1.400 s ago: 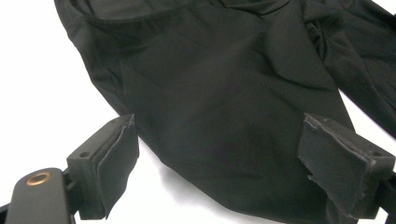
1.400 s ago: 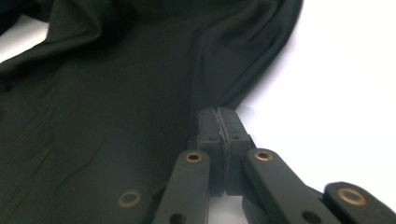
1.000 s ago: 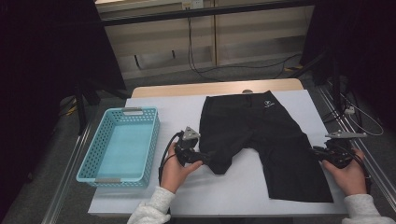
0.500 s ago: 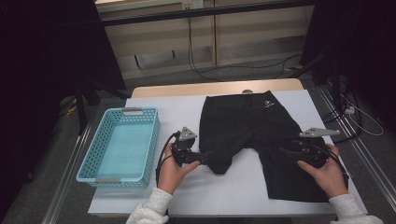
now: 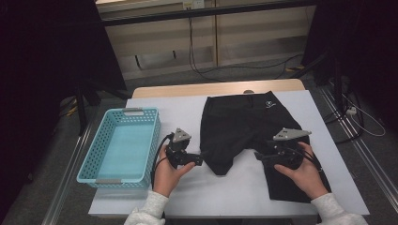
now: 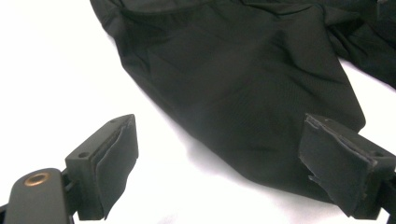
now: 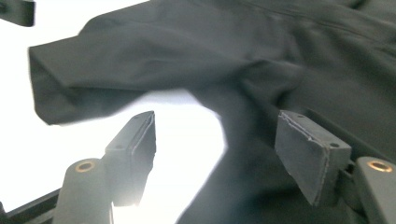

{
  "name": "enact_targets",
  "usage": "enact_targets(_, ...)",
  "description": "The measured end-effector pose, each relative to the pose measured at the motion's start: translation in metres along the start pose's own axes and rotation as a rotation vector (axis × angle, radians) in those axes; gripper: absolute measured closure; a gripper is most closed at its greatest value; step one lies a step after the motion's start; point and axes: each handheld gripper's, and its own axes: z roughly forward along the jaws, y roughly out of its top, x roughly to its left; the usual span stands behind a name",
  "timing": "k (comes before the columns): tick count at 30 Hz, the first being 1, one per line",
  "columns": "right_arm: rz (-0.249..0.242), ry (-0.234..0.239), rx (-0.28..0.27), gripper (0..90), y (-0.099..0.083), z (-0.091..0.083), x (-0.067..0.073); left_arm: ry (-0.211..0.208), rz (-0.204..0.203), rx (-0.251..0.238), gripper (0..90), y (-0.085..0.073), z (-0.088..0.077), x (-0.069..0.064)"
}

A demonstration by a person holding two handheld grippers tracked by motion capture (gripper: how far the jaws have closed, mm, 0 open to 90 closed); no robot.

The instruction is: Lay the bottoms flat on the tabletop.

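Note:
A pair of black shorts (image 5: 239, 122) lies flat on the white table (image 5: 178, 105), waistband at the far side. My left gripper (image 5: 201, 160) lies level just left of the near hem of the left leg, pointing right. In the left gripper view it (image 6: 224, 172) is open, with that hem (image 6: 233, 84) ahead of the jaws and reaching toward the right pad (image 6: 336, 170). My right gripper (image 5: 259, 156) sits over the right leg and points left. Its jaws (image 7: 219, 158) have just been opening; the leg's edge (image 7: 243, 140) and bare table lie between them, unpressed.
A teal plastic basket (image 5: 133, 111) stands on the table's left part, beside my left hand. The table's near edge runs just behind both wrists. Beyond the far edge are the floor, cables and dark stands.
My right gripper has moved left from the table's right edge onto the shorts' right leg, and its jaws have spread. The left gripper has stayed where it was.

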Motion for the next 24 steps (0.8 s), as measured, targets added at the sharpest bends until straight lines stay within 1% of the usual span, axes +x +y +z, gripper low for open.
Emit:
enact_targets(1, -0.006, -0.001, -0.001, 29.4, 0.001, 0.002, 0.002, -0.002, -0.005, 0.000, 12.2, -0.001, 0.000, 0.000)
enact_targets(3, -0.024, 0.020, 0.001, 29.4, 0.005, 0.006, 0.007, 0.008, -0.014, 0.000, 12.2, -0.003, -0.001, 0.002)
enact_targets(5, -0.035, 0.027, 0.003, 29.6, 0.009, 0.010, 0.013, 0.016, -0.021, -0.007, 12.1, -0.005, -0.003, 0.002)
enact_targets(6, -0.044, 0.037, 0.003, 30.0, 0.011, 0.013, 0.016, 0.016, -0.019, 0.001, 12.1, -0.006, -0.004, 0.003)
enact_targets(7, -0.049, 0.040, -0.001, 30.2, 0.013, 0.015, 0.018, 0.017, -0.028, -0.002, 12.1, -0.007, -0.005, 0.003)
enact_targets(8, -0.051, 0.051, 0.002, 30.6, 0.015, 0.018, 0.021, 0.018, -0.018, 0.005, 12.1, -0.007, -0.006, 0.004)
enact_targets(12, -0.081, 0.078, 0.019, 32.6, 0.020, 0.029, 0.031, 0.029, -0.034, -0.011, 12.1, -0.009, -0.010, 0.004)
enact_targets(15, -0.109, 0.090, 0.024, 34.1, 0.024, 0.036, 0.038, 0.025, -0.028, -0.005, 12.1, -0.011, -0.010, 0.004)
enact_targets(16, -0.120, 0.102, 0.029, 34.4, 0.026, 0.039, 0.041, 0.023, -0.031, -0.004, 12.2, -0.011, -0.010, 0.004)
enact_targets(18, -0.135, 0.122, 0.030, 35.7, 0.029, 0.042, 0.046, 0.027, -0.030, 0.000, 12.1, -0.013, -0.011, 0.004)
enact_targets(19, -0.137, 0.129, 0.032, 36.9, 0.029, 0.043, 0.047, 0.023, -0.037, -0.002, 12.2, -0.014, -0.011, 0.003)
enact_targets(20, -0.152, 0.145, 0.033, 38.0, 0.030, 0.044, 0.051, 0.023, -0.036, -0.004, 12.2, -0.014, -0.011, 0.003)
enact_targets(23, -0.185, 0.150, 0.042, 39.6, 0.032, 0.046, 0.058, 0.028, -0.035, 0.001, 12.2, -0.016, -0.011, 0.000)
enact_targets(24, -0.198, 0.158, 0.046, 39.6, 0.032, 0.047, 0.061, 0.024, -0.036, 0.002, 12.2, -0.017, -0.010, -0.001)
